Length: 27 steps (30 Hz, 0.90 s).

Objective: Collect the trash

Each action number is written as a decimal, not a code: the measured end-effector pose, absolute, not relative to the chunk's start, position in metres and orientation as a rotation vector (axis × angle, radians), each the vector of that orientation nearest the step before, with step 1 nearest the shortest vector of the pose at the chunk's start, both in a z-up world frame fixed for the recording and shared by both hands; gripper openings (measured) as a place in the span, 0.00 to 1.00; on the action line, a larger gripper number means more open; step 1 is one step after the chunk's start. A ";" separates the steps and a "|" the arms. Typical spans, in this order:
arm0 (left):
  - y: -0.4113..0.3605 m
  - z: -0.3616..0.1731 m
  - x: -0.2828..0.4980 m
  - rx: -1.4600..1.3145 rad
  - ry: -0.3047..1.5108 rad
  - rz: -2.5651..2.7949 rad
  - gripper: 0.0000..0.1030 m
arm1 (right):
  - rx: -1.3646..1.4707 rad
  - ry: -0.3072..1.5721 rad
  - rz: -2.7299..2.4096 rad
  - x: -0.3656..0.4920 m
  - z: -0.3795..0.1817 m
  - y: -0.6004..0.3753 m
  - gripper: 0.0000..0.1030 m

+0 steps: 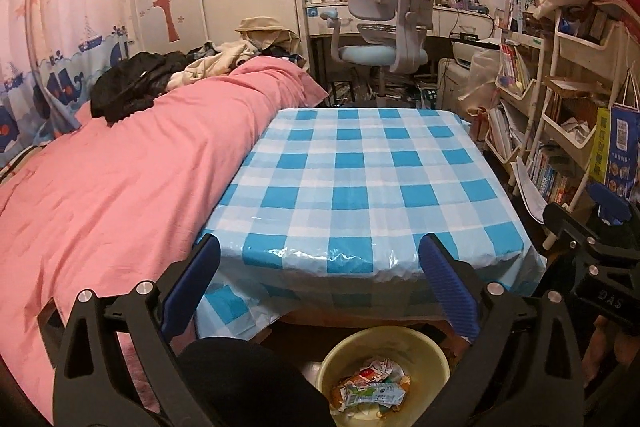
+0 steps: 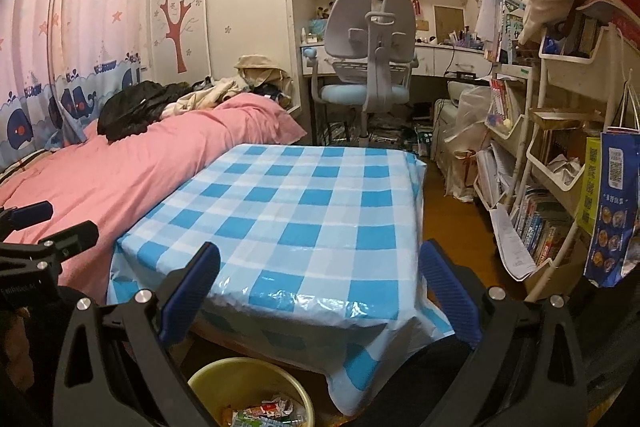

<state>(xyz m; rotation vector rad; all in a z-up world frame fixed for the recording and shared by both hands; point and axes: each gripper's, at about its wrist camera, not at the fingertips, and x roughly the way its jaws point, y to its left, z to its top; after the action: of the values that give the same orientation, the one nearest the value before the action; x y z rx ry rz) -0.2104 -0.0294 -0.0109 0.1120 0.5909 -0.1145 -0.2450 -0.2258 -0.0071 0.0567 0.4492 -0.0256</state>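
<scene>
A pale yellow bin [image 1: 434, 351] stands on the floor under the near edge of the table, holding several crumpled wrappers [image 1: 372, 389]. My left gripper [image 1: 320, 255] hangs above it, open, with nothing between its blue pads [image 1: 448, 291]. In the right wrist view the same bin [image 2: 224, 373] sits low and left with wrappers [image 2: 264, 411] inside. There my right gripper [image 2: 320, 259] stands open and empty over the table's near edge. The right gripper also shows at the far right of the left wrist view [image 1: 612, 223].
A table under a blue and white checked plastic cloth [image 1: 360, 179] fills the middle. A bed with a pink cover [image 1: 120, 167] lies along its left. Crowded shelves of books [image 1: 560, 131] line the right. A desk chair [image 1: 384, 19] stands beyond the table.
</scene>
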 end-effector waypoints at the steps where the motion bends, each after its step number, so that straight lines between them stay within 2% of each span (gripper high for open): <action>1: -0.030 -0.008 -0.212 0.112 0.590 -0.111 0.93 | 0.056 0.446 -0.027 -0.246 -0.005 -0.226 0.93; 27: -0.035 0.046 -0.241 0.096 0.521 -0.105 0.93 | 0.022 0.389 -0.026 -0.261 0.027 -0.218 0.93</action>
<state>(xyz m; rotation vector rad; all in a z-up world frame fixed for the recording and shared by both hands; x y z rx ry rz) -0.2406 -0.0352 0.0462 0.0964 0.5211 -0.1046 -0.2609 -0.2178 0.0266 0.0220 0.3891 -0.0263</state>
